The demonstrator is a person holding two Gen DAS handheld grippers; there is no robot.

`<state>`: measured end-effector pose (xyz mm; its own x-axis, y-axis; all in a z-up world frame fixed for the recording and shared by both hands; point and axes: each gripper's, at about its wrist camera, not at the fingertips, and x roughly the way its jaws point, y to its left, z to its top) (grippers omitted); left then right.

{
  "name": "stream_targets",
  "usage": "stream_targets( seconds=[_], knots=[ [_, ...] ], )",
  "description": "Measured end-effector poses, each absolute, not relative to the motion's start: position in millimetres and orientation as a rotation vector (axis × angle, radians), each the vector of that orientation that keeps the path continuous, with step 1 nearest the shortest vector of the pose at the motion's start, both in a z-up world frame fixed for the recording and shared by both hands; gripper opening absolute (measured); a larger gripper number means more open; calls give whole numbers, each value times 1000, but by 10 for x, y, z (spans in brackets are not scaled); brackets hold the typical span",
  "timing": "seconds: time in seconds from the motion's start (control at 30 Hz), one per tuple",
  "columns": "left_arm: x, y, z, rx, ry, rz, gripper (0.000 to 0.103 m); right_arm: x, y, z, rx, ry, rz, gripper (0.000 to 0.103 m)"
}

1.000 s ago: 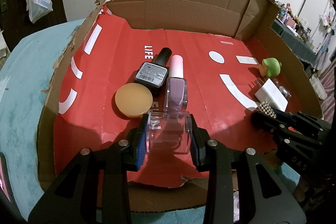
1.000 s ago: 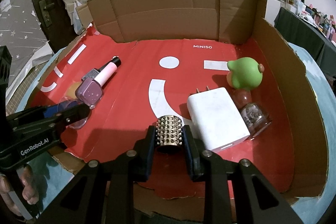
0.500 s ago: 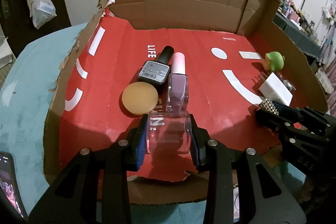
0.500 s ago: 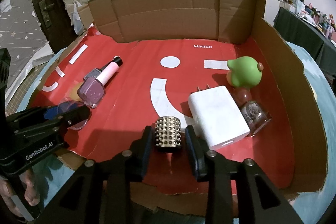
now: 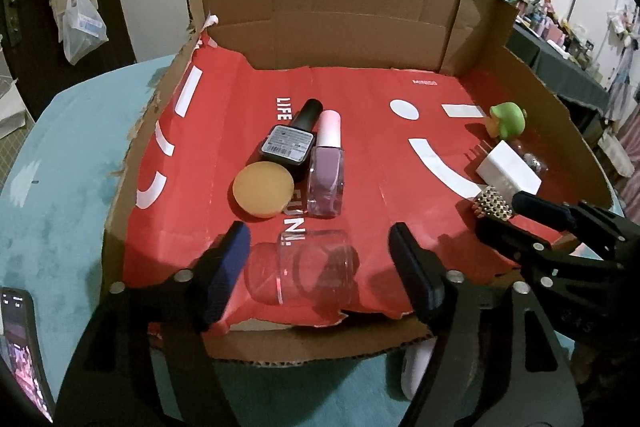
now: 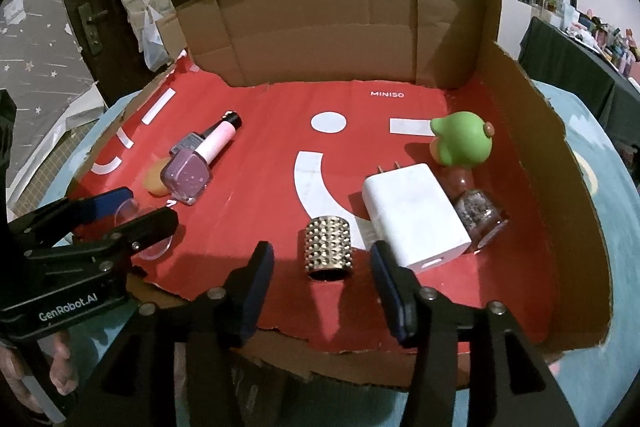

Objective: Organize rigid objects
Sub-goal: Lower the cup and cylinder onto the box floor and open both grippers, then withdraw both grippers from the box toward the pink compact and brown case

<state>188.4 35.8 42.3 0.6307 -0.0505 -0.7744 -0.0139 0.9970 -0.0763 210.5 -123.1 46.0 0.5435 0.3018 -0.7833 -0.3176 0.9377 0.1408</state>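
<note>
Left claw (image 5: 316, 263) spread wide around clear jar (image 5: 302, 267) lying sideways near box (image 5: 320, 27) front edge; right claw (image 6: 320, 279) likewise released, flanking studded cylinder (image 6: 329, 249). Jar likely light, slick, breakable: best gripped across straight sides.

From the right wrist camera, the orange disc (image 6: 155, 179) shows only as a sliver behind the lilac polish bottle (image 6: 187, 174), far left of the jaws, and the black bottle (image 6: 188, 143) is mostly masked by the pink cap. The left gripper (image 6: 132, 213) covers much of the clear jar (image 6: 154, 247). Ahead and right of the jaws, the white charger (image 6: 416, 215) hides part of the glitter bottle (image 6: 480, 219). From the left wrist camera, a phone (image 5: 20, 347) is cut off at the frame edge, its screen unreadable; a white object (image 5: 416, 371) below the right-hand jaw is largely hidden
</note>
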Motion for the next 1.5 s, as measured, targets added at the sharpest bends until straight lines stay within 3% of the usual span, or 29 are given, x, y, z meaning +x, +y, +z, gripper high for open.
stream_targets(
  seconds=[0.17, 0.4, 0.73, 1.2, 1.5],
  knots=[
    [1839, 350, 465, -79, 878, -21, 76, 2061, -1239, 506, -16, 910, 372, 65],
    [1740, 311, 545, -55, 848, -4, 94, 1963, -1269, 600, -5, 874, 378, 79],
    [1584, 343, 658, -57, 819, 22, 98, 1785, -1354, 741, 10, 822, 384, 92],
    [1274, 274, 718, -32, 798, 21, 103, 1465, -1456, 839, 33, 782, 389, 102],
    [1050, 183, 703, -12, 792, 8, 103, 1285, -1509, 794, 52, 782, 392, 103]
  ],
)
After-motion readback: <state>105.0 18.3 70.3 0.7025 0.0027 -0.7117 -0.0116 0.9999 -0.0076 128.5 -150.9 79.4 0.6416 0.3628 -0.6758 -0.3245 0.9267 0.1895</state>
